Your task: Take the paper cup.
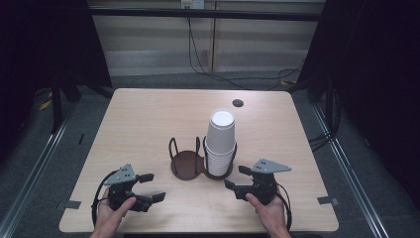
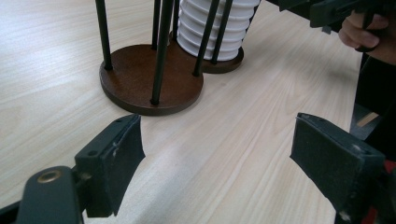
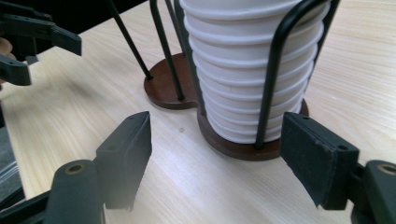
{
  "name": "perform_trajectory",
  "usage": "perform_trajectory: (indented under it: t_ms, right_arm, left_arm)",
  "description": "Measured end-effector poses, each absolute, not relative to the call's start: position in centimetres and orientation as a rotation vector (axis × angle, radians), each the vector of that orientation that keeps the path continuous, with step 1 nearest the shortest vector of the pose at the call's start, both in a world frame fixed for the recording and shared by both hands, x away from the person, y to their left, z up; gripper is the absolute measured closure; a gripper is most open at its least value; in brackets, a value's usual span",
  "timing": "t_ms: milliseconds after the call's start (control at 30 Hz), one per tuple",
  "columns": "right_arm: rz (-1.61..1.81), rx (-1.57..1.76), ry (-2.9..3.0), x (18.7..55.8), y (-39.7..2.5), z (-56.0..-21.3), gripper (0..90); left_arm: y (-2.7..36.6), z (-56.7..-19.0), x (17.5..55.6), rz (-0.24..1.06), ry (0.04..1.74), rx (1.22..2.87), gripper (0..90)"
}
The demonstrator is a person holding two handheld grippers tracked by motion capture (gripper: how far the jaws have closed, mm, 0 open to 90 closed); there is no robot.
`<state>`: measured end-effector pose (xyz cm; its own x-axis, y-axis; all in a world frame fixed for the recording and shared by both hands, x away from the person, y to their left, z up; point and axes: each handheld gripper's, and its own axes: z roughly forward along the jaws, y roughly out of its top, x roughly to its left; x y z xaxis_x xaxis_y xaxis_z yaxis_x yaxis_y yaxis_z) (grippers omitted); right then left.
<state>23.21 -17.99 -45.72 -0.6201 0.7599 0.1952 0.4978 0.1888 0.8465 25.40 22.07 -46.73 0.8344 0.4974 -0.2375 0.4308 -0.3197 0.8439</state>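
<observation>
Here, both tongs gape near cups.

One table stands here, and on it sits one holder made of two round brown bases joined side by side, each fenced by thin black rods. One stack of white cups fills the right base, upside down; about ten rims show in the right gripper view, though the exact number of cups cannot be told. There are two grippers, the left gripper and the right gripper, each with two black jaws set wide apart, and one dark round hole marks the tabletop's far side.
</observation>
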Motion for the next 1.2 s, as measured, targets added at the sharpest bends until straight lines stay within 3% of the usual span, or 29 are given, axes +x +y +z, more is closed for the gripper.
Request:
perform_trajectory:
  t_ms: [600, 867, 1200]
  right_arm:
    - [1.355, 1.19, 2.185, 23.1, -18.7, -44.0, 25.1]
    - [1.383, 1.195, 2.227, 23.2, -18.9, -42.9, 14.6]
    - [1.353, 1.149, 2.286, 23.9, -18.2, -41.8, 14.7]
  left_arm:
    - [21.7, -46.4, 24.8, 0.074, 0.637, 1.991, 17.0]
    - [21.1, -46.4, 24.5, 0.075, 0.605, 2.023, 16.9]
    - [21.1, -46.8, 25.0, 0.065, 0.624, 2.029, 16.8]
